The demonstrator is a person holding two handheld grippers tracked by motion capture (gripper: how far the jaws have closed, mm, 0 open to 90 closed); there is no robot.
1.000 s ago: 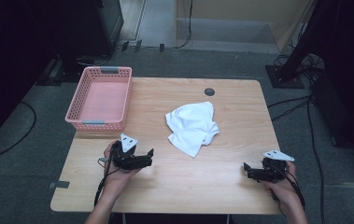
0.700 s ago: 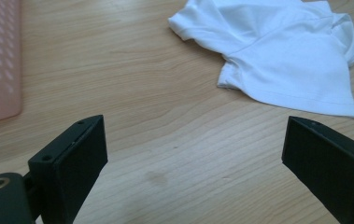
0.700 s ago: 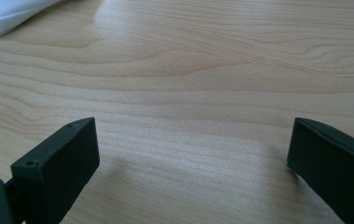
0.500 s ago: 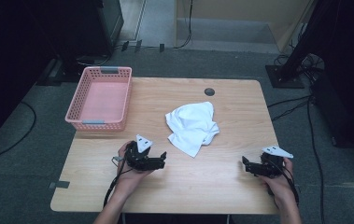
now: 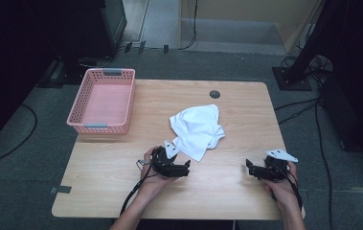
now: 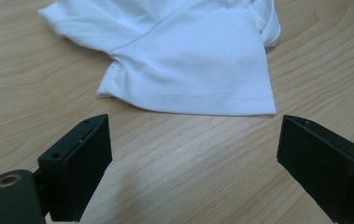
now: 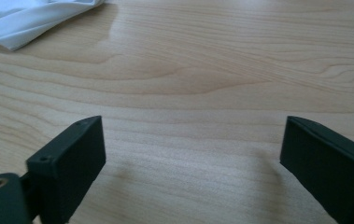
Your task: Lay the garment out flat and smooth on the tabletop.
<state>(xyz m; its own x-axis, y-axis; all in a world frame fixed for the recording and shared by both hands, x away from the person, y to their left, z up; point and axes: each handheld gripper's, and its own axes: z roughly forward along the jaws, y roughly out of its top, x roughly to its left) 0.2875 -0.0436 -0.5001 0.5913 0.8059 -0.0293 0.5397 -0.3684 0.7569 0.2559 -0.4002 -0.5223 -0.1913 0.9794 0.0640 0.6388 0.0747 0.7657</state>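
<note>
White T-shirt, crumpled near the bench centre, hem toward the front edge. Left hand-held gripper just short of that hem, jaws apart, empty. Right hand-held gripper near the front right corner, jaws apart after just closing slightly, nothing between. Probably light, limp, easily bunched; best pinched at the hem corners. Pink basket at left rear corner.

Left hand-held gripper gapes wide; right hand-held gripper, narrowing slightly, apparently stays open.
</note>
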